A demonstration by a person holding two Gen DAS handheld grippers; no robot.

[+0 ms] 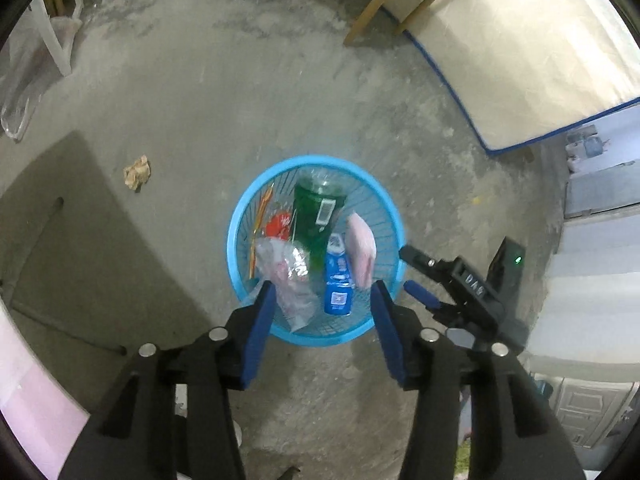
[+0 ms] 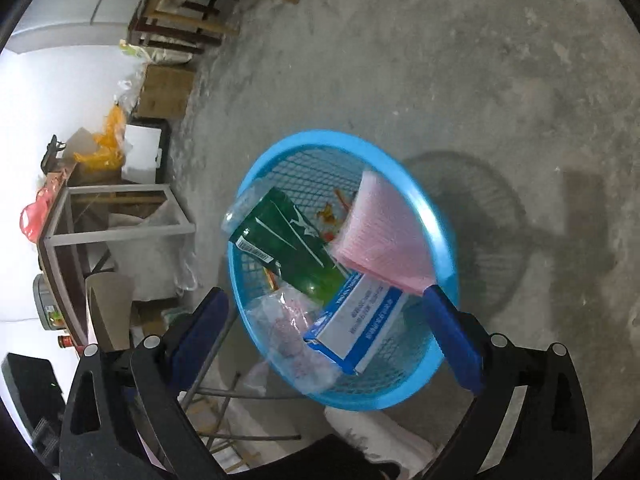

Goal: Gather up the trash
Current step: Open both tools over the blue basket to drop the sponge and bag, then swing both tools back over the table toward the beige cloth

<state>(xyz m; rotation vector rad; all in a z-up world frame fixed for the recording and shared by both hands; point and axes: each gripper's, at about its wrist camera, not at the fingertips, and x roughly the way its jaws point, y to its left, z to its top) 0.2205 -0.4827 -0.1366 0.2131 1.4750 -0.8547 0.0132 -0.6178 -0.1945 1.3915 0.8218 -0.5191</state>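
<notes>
A round blue mesh basket stands on the concrete floor. It holds a green bottle, a blue box, a pink packet, a clear plastic bag and some red and orange scraps. My left gripper hovers over the basket's near side, open, with nothing between its blue pads. My right gripper stands wide open astride the basket, empty; it also shows beside the rim as the right gripper. The pink packet leans near its right finger. A crumpled brown paper lies on the floor to the left.
A mattress with a blue edge lies at the back right, with wooden legs beside it. A white chair leg is at far left. Cardboard boxes and a metal-frame table line the wall.
</notes>
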